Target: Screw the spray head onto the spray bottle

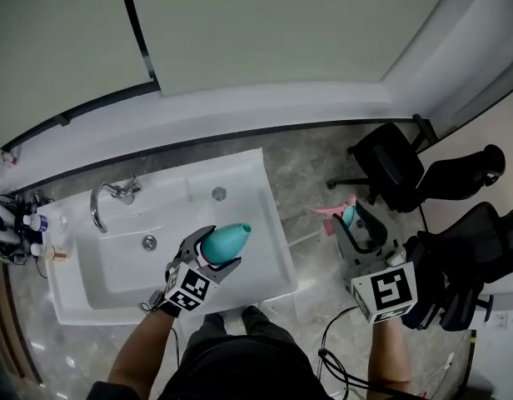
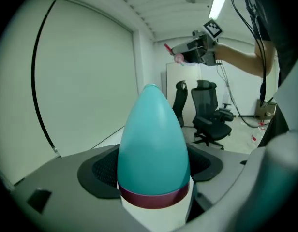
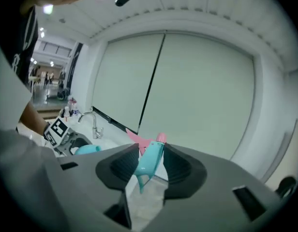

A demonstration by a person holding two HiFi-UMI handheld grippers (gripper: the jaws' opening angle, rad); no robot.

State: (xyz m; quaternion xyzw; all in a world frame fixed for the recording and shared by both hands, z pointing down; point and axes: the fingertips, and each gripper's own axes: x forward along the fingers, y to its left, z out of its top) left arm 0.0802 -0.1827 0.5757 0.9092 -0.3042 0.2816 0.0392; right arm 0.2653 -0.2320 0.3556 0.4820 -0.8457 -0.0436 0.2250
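The left claw (image 1: 216, 253) is shut snug on the spray bottle (image 2: 154, 144), with a black pad on each side of its blue-green body. The right claw (image 1: 356, 228) holds the spray head (image 3: 152, 157) between its pads, pink tip pointing away. The two are well apart: the bottle is over the white sink (image 1: 115, 269) and the head is out over the floor (image 1: 323, 165). I think the step now is to bring them together. To do it well, hold the bottle steady, line the head up straight with the bottle's mouth, touch them softly, and only then turn. If the head goes on crooked, it may jam. The bottle looks smooth and round, so it could slip. The head view shows both claws and the gap between them at once. The left gripper view shows a dark red band (image 2: 151, 197) low on the bottle, which the head view does not. The right gripper view shows the tap (image 3: 93, 122) from the side. No view shows me the bottle's mouth clearly.
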